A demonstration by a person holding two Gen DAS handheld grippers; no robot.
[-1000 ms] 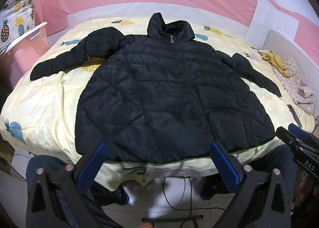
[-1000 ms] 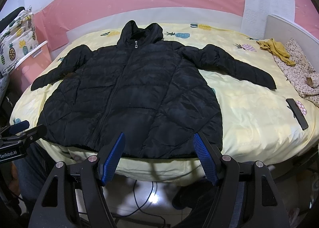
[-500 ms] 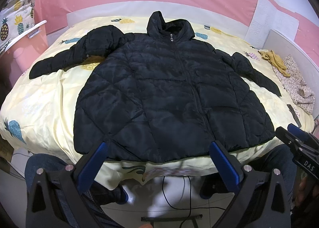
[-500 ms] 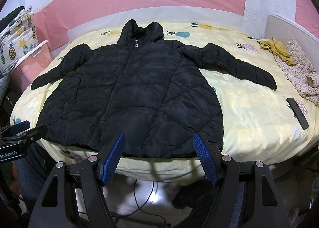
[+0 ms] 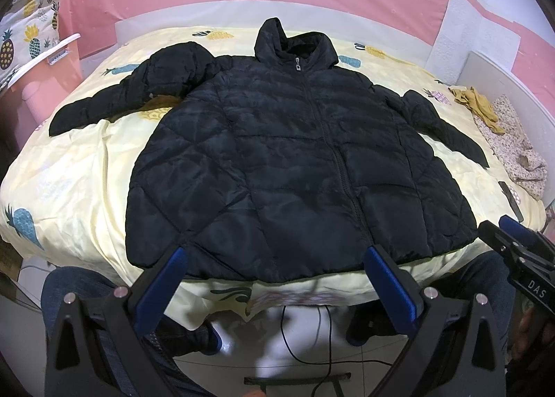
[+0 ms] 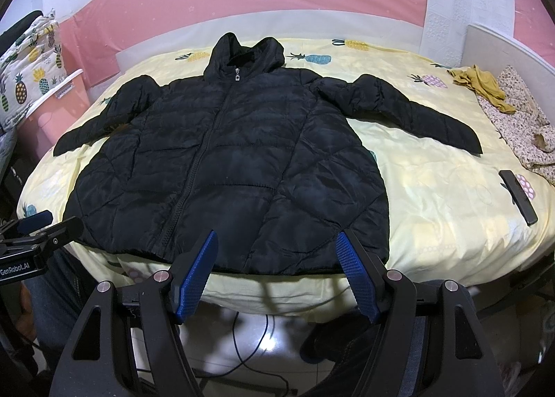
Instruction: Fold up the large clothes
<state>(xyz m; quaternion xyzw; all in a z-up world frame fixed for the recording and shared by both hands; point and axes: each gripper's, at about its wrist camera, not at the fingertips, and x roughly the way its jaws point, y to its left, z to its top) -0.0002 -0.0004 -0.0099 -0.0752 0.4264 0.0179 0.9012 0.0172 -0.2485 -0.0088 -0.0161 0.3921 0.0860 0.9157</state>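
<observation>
A black quilted hooded jacket (image 5: 295, 161) (image 6: 236, 168) lies flat, zipped and face up on the bed, both sleeves spread out to the sides. My left gripper (image 5: 275, 260) hovers open just short of the jacket's hem at the bed's near edge, nothing between its blue pads. In the right wrist view my right gripper (image 6: 277, 247) is likewise open and empty over the hem, right of the zip. Each gripper shows at the other view's edge: the right gripper (image 5: 513, 241) and the left gripper (image 6: 41, 227).
The bed (image 5: 62, 168) has a yellow pineapple-print sheet. A dark remote-like object (image 6: 518, 197) lies at its right side, near a mustard cloth (image 6: 482, 84) and a floral cloth (image 6: 520, 119). A pink box (image 5: 38, 84) stands at the left. Cables (image 5: 312, 338) and the person's jeans (image 5: 86, 289) are below.
</observation>
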